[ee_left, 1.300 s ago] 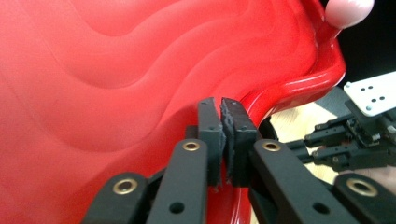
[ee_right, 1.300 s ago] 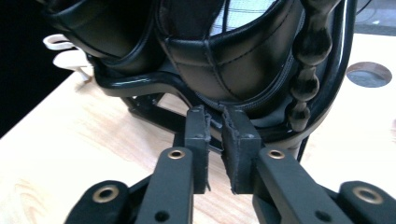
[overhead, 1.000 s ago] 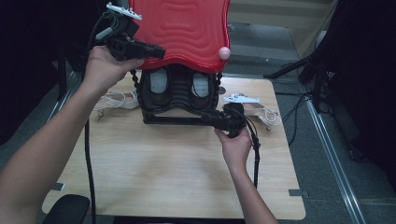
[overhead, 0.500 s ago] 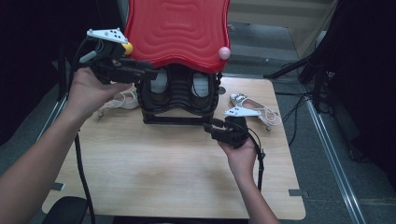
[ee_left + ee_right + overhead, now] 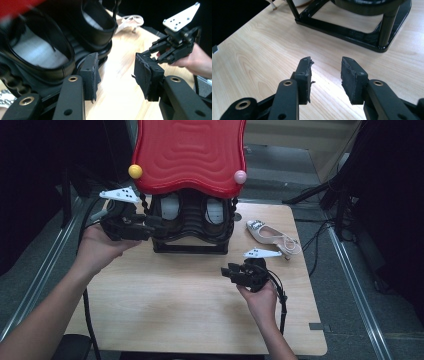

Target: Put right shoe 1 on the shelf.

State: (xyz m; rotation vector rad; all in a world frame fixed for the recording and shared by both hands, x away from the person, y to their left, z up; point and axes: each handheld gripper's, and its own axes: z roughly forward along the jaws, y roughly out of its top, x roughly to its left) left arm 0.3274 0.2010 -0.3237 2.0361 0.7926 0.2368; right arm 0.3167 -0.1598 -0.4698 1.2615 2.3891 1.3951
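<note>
high view: left gripper (image 5: 150,222) open, empty, by rack (image 5: 190,227) at table's (image 5: 165,310) far edge; right gripper (image 5: 231,272) open, empty, nr right edge. 2 black shoes (image 5: 170,209) on rack, 1 white sandal (image 5: 272,234) at far right corner.
left gripper view: jaws just opened wider, nothing betw.
right gripper view: jaws just narrowed, empty.

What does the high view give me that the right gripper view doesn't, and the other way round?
High view adds: the red top with its yellow knob and pink knob, and the left tongs beside the rack, jaws apart after just opening. Right gripper view adds: a close look at the right tongs, which have just been closing partway; the pads stand apart with nothing but bare wood between them. Shared: the black rack base and the wooden table.
</note>
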